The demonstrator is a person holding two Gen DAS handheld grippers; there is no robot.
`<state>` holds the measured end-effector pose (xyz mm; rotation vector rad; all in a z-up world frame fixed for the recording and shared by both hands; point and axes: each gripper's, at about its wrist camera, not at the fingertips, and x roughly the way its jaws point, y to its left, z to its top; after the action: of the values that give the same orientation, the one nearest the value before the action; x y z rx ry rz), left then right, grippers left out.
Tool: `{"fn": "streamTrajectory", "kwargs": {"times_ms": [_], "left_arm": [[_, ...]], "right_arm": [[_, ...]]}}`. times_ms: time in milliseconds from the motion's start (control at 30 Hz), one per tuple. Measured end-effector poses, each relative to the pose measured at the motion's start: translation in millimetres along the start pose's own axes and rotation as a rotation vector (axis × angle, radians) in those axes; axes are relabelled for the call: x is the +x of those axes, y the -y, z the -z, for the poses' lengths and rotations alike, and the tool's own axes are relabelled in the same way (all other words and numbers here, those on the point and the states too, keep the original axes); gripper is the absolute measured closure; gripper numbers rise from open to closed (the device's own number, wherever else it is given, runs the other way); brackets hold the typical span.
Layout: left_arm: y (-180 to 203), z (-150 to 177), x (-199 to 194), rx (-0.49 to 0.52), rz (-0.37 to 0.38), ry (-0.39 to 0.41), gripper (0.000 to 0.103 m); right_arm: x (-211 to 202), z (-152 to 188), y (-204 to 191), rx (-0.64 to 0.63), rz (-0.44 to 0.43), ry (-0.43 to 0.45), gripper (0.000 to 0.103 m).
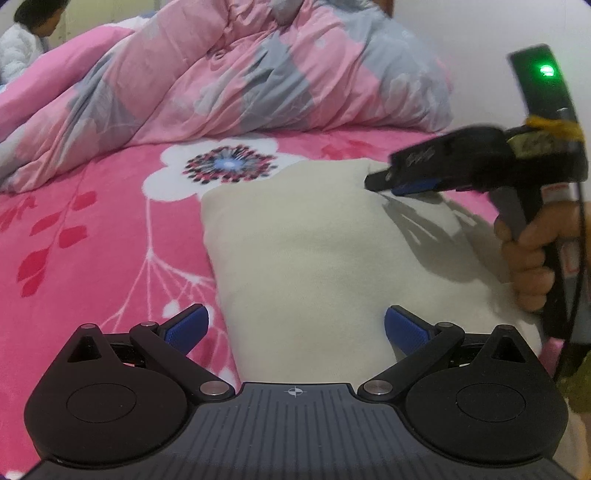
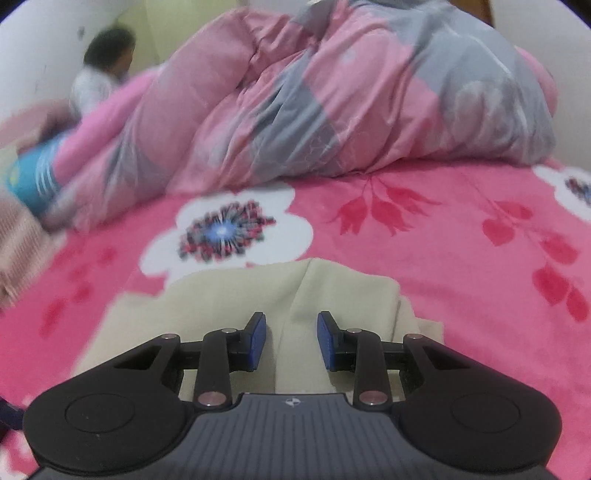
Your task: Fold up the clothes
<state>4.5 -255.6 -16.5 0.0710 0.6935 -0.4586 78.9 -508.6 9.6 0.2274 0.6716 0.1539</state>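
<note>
A cream garment (image 1: 314, 240) lies folded into a thick rectangle on the pink flowered bed cover (image 1: 92, 221). My left gripper (image 1: 295, 317) is open wide at the garment's near end, its blue pads (image 1: 188, 326) astride the cloth without touching it. My right gripper (image 1: 376, 181), held by a hand (image 1: 532, 258), hovers over the garment's far right part and casts a shadow on it. In the right wrist view the right gripper (image 2: 291, 319) stands partly open above the cream garment (image 2: 229, 295), a fold line running beneath the gap. Nothing is pinched.
A bunched pink and grey duvet (image 1: 221, 74) fills the back of the bed (image 2: 332, 92). A person (image 1: 26, 33) sits at the far left behind it. The pink bed cover (image 2: 443, 240) stretches flat to the right of the garment.
</note>
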Motion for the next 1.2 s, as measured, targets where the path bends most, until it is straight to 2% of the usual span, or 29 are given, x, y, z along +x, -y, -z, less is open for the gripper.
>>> {"fn": "streamTrajectory", "kwargs": {"times_ms": [33,67,133,167,200,267,367,467,600,667,733,767,800,867,967,1067,1200], "left_arm": [[-6,1,-1,-0.013,0.036,0.005,0.0],[-13,2,0,-0.034,0.078,0.003,0.0],[-30,3,2,-0.089,0.175,-0.014,0.0],[-40,3,6,-0.132,0.239,-0.042,0.0],[-51,3,11,-0.185,0.303,-0.078,0.0],[-67,4,20,-0.264,0.38,-0.12,0.0],[-79,2,30,-0.323,0.455,-0.136,0.0],[-76,-3,42,-0.322,0.492,-0.154,0.0],[-69,-8,53,-0.322,0.502,-0.151,0.0],[-69,-10,54,-0.339,0.504,-0.145,0.0],[-71,-12,55,-0.378,0.512,-0.143,0.0],[-73,-13,55,-0.399,0.521,-0.147,0.0],[-75,-16,54,-0.422,0.533,-0.154,0.0],[-77,-24,54,-0.457,0.561,-0.165,0.0],[-72,-37,57,-0.474,0.6,-0.17,0.0],[-52,-56,69,-0.443,0.644,-0.181,0.0],[-7,-95,102,-0.365,0.705,-0.187,0.0]], "right_arm": [[-11,-1,11,0.037,-0.023,0.033,0.067],[-22,-2,22,0.076,-0.046,0.063,0.062],[-39,2,57,0.184,-0.092,0.066,0.05],[-48,4,75,0.237,-0.115,0.067,0.038],[-56,6,93,0.292,-0.14,0.065,0.03],[-55,20,123,0.388,-0.218,-0.024,0.026],[-46,42,152,0.481,-0.308,-0.175,0.026],[-34,51,149,0.43,-0.399,-0.222,0.022],[-3,40,128,0.362,-0.53,-0.291,0.021],[12,32,113,0.3,-0.547,-0.308,0.022],[22,25,105,0.286,-0.549,-0.315,0.029],[24,22,102,0.285,-0.545,-0.317,0.041],[23,20,101,0.279,-0.537,-0.315,0.048],[14,17,104,0.274,-0.541,-0.289,0.056],[1,11,109,0.258,-0.545,-0.244,0.06],[-10,-4,118,0.237,-0.522,-0.196,0.06],[-30,-32,157,0.247,-0.471,-0.109,0.061]]}}
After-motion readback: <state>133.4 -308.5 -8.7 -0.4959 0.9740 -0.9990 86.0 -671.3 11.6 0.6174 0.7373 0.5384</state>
